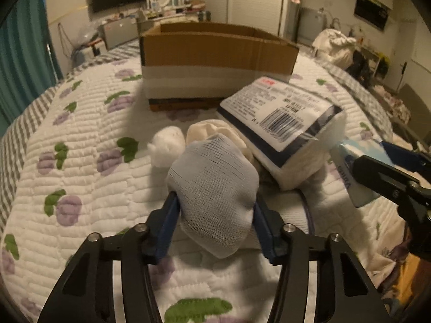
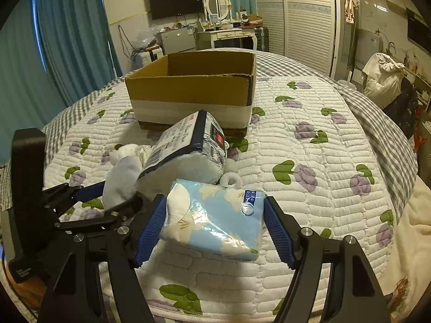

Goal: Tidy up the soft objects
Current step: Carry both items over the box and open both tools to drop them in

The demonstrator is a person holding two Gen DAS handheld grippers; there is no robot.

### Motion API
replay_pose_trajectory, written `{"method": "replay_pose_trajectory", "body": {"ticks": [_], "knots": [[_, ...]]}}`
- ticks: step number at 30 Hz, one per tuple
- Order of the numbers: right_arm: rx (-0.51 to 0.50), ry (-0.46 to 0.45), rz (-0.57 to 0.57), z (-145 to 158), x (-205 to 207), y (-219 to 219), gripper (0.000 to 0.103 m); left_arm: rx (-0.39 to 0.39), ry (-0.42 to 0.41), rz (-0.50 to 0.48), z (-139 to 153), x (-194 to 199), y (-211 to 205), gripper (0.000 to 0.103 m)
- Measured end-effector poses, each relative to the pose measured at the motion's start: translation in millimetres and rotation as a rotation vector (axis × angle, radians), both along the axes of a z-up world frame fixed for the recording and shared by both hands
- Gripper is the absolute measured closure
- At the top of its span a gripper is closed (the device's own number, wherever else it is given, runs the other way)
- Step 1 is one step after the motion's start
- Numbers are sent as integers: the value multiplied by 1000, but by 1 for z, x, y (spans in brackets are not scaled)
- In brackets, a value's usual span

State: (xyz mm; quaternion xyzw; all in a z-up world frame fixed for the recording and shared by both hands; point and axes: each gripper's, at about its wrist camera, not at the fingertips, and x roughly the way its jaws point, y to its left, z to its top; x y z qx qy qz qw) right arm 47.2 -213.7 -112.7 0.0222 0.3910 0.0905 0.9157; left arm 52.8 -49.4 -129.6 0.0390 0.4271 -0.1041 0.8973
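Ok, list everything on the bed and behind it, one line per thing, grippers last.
cardboard box: one, brown with a white band, open top, far side of the quilt.
cotton pad pack: one, white with navy trim and barcode, in front of the box.
grey sock bundle: one, pale grey, held.
white sock bundle: one, cream, behind the grey one.
cotton ball: one, white, on the quilt.
tissue pack: one, light blue, floral, held.
quilt: one, white with purple flowers.
television: one, black, wall.
left hand-held gripper: shut on the grey sock bundle.
right hand-held gripper: shut on the tissue pack.
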Motion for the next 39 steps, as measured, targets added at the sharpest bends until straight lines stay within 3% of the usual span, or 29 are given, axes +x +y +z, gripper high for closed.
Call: {"method": "replay_pose_trajectory", "body": {"ticks": [7,14,20,26,32,39], "knots": [[13,-65,10,28,-15,0,31,2,-90,6,43,-30,2,58],[22,-195,51,90,-19,1,31,5,-226,19,110,-35,5,58],[-10,-326,99,157,9,5,31,-13,-308,30,155,-5,4,58],[-43,-362,112,192,84,9,31,4,-340,41,172,63,-3,58],[28,-296,86,177,179,0,31,40,-295,59,155,144,-11,58],[11,-175,96,108,260,11,31,80,-229,37,105,206,-19,58]]}}
